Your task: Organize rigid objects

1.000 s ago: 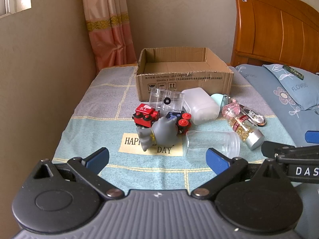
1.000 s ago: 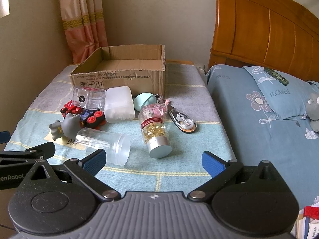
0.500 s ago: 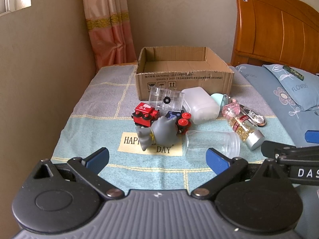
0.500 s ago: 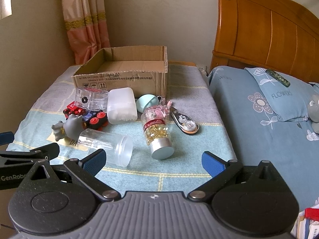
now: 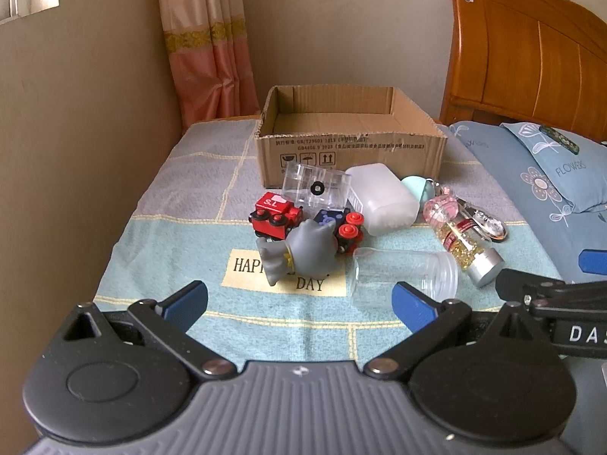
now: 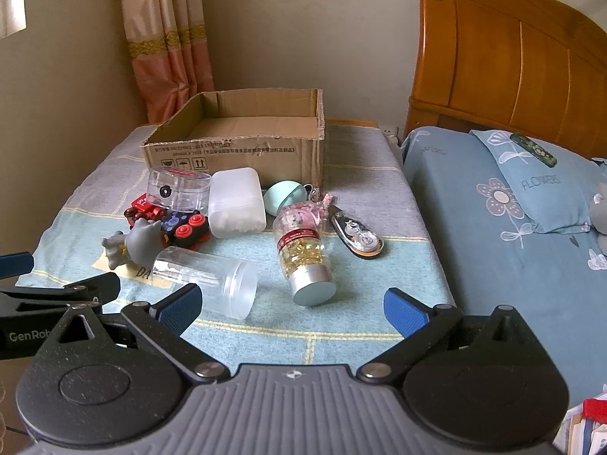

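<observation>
- Change over the last second: almost none; the right view has crept a bit closer to the pile, the left view is basically static, and no object has moved
- Meaning: judging by this, sorting hasn't started; cardboard box looks empty inside, everything sits on the blanket in front of it
- Left gripper: fingers spread wide, holding nothing, hovering low and level, aimed at the grey toy figure and red toy train
- Right gripper: also spread wide and empty, level, facing the clear jar lying on its side and the capsule bottle just beside it
- Likely first picks: jar or bottle, nearest the right fingers
</observation>
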